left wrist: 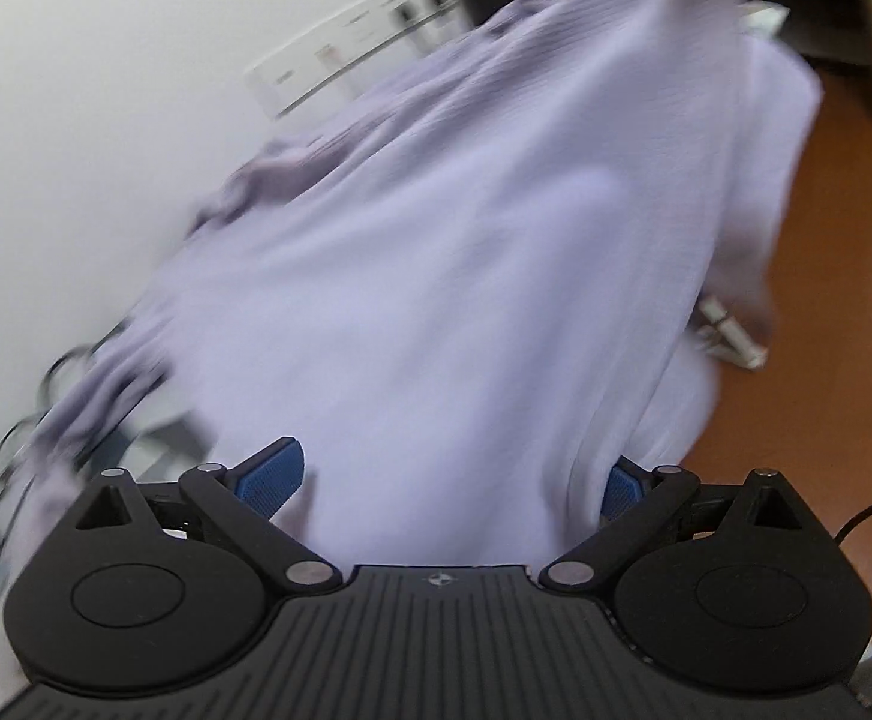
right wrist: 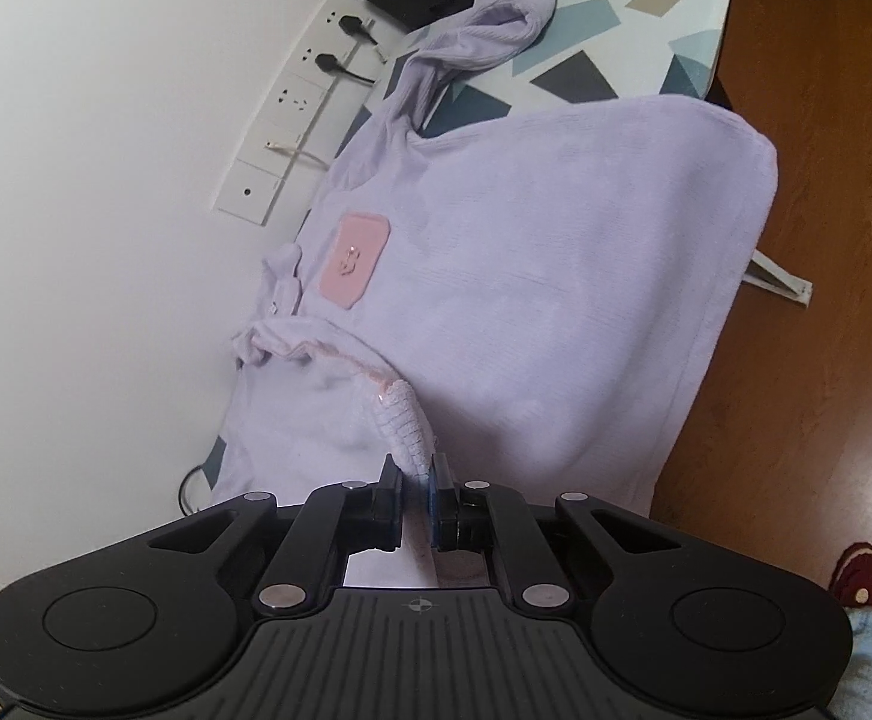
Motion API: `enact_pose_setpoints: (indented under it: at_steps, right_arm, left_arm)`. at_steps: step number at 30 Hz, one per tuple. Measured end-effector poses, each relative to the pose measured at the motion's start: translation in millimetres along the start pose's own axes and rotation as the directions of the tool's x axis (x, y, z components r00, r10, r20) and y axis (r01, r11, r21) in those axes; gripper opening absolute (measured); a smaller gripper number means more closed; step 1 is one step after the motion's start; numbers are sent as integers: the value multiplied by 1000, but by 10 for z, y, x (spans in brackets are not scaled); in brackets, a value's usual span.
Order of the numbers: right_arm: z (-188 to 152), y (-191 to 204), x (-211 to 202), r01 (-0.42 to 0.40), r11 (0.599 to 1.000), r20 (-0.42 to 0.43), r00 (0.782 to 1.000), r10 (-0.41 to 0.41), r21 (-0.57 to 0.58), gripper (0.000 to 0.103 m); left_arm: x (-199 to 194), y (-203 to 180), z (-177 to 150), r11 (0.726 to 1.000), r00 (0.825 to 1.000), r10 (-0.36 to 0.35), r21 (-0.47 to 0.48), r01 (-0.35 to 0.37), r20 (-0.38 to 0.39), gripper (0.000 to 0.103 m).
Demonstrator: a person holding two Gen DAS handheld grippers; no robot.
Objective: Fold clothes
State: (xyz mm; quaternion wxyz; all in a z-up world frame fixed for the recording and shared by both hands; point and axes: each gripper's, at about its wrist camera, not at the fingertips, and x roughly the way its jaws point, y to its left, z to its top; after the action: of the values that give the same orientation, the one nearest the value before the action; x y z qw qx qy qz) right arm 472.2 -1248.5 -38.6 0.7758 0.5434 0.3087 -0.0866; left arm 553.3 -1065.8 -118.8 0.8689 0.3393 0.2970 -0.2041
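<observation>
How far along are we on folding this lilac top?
Early stage. Done: the lilac top lies spread on the patterned ironing board, pink patch facing up. In hand: the right gripper is shut on the knitted cuff; the left gripper is open with fabric between its fingers, though that view is blurred. Left: the far sleeve lies bunched, and no finished fold shows.

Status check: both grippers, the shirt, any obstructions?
Right gripper shut on the shirt cuff. Left gripper open, lilac shirt between its fingers. Shirt draped over ironing board, unfolded. Nothing blocking.
</observation>
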Motion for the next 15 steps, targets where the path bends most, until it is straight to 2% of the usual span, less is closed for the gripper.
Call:
enact_pose_setpoints:
  at_steps: [1,2,3,4,5,6,7,9,15]
  right_arm:
    - [-16,-16,23,1,1000,-10,1000,-1,6,7]
    - [-35,-39,51,5,1000,-21,1000,-4,16,7]
    - [-54,-62,80,9,1000,-32,999,-8,25,7]
    - [-81,-89,109,15,999,-44,999,-14,33,7]
    - [-106,-111,130,26,999,-52,998,-24,35,7]
    - [-130,-133,151,37,999,-60,998,-35,37,7]
    - [-142,-157,165,46,998,-64,997,-43,43,7]
    - [-163,-206,191,63,996,-72,996,-59,58,7]
    - [-265,-277,257,87,995,-123,989,-80,49,7]
  left_arm:
    - [-16,53,-67,1000,1000,14,-10,-14,-5,95]
    - [-48,94,-126,1000,1000,8,-22,-8,5,86]
    - [-90,113,-152,999,1000,-21,-28,22,16,57]
    - [-133,132,-179,998,998,-50,-34,51,26,38]
    - [-175,151,-205,996,996,-79,-39,80,37,32]
    - [-216,162,-226,993,993,-105,-41,107,47,14]
    - [-251,146,-231,992,991,-121,-33,123,58,10]
    - [-326,138,-270,990,988,-138,-23,140,72,8]
    - [-548,178,-407,987,984,-157,-10,159,82,6]
